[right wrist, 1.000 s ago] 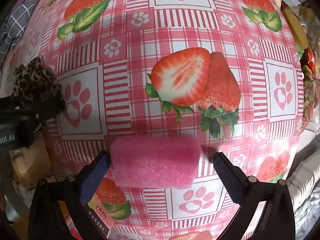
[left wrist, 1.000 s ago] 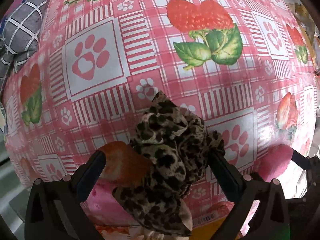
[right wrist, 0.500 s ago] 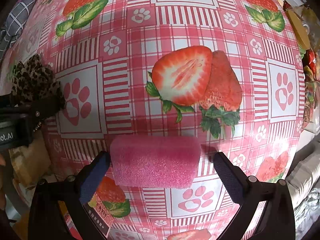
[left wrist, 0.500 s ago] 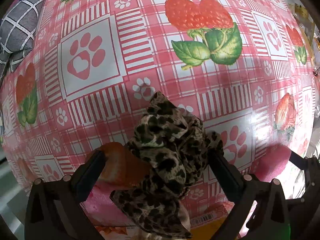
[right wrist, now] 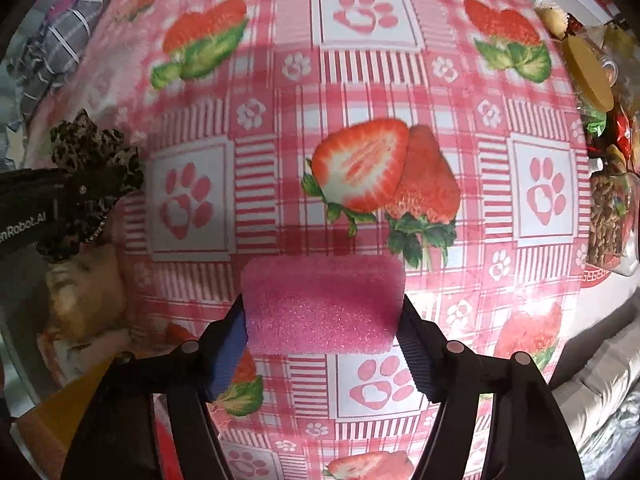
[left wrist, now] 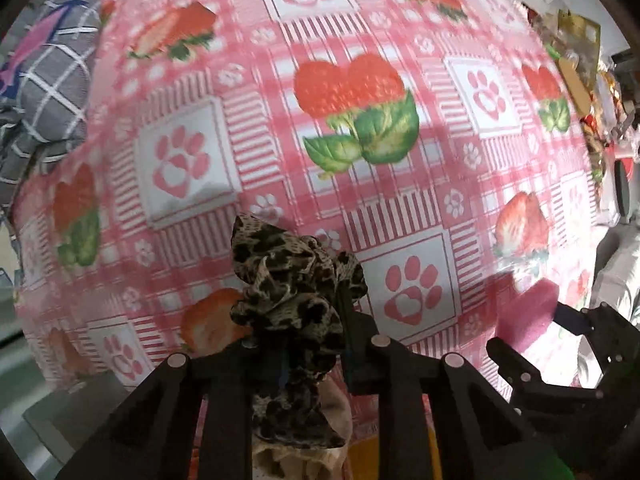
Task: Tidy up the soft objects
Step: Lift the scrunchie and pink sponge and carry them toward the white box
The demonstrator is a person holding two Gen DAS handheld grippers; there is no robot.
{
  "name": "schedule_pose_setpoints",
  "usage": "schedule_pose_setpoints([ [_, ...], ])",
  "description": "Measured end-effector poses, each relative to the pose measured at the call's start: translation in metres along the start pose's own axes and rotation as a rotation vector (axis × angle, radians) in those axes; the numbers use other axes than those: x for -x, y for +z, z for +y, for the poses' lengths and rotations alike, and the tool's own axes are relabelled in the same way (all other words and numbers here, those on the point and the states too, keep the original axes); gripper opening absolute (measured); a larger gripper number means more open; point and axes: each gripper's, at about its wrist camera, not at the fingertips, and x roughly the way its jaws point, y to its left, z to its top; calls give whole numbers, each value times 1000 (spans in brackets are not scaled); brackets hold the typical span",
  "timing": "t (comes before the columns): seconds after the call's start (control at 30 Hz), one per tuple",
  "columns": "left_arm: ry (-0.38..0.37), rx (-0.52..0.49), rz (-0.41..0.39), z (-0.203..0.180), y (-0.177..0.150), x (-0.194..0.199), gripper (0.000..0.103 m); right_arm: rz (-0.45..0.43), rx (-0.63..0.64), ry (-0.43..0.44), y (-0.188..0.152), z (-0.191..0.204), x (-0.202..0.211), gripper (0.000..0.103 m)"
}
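Over the strawberry-print worktop (right wrist: 400, 80), we hold the left gripper (left wrist: 312, 320) clamped on the leopard scrunchie (left wrist: 288, 280) and the right gripper (right wrist: 322, 320), jaws just closed in, squeezing the pink sponge (right wrist: 322, 304), both seemingly lifted for sorting.

scrunchie (left wrist: 294, 280) left | sponge (right wrist: 322, 306) right (both over tablecloth (right wrist: 360, 92))

Leopard-print scrunchie (left wrist: 296, 292) bunched upright; pink sponge (right wrist: 323, 307) lying crosswise above the tablecloth
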Motion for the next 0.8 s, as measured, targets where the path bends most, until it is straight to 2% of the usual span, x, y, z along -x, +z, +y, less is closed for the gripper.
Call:
schedule_pose_setpoints([
  [0.2, 2, 21, -38, 12, -3, 25, 22, -21, -11, 35, 12, -6, 27, 71],
  [0.43, 9, 24, -69, 23, -22, 48, 22, -31, -24, 42, 22, -20, 52, 71],
  [0.57, 7, 28, -80, 20, -28, 54, 22, -27, -31, 37, 13, -28, 58, 71],
  [0.8, 0, 23, -103, 21, -56, 64, 22, -36, -41, 37, -5, -38, 73, 71],
])
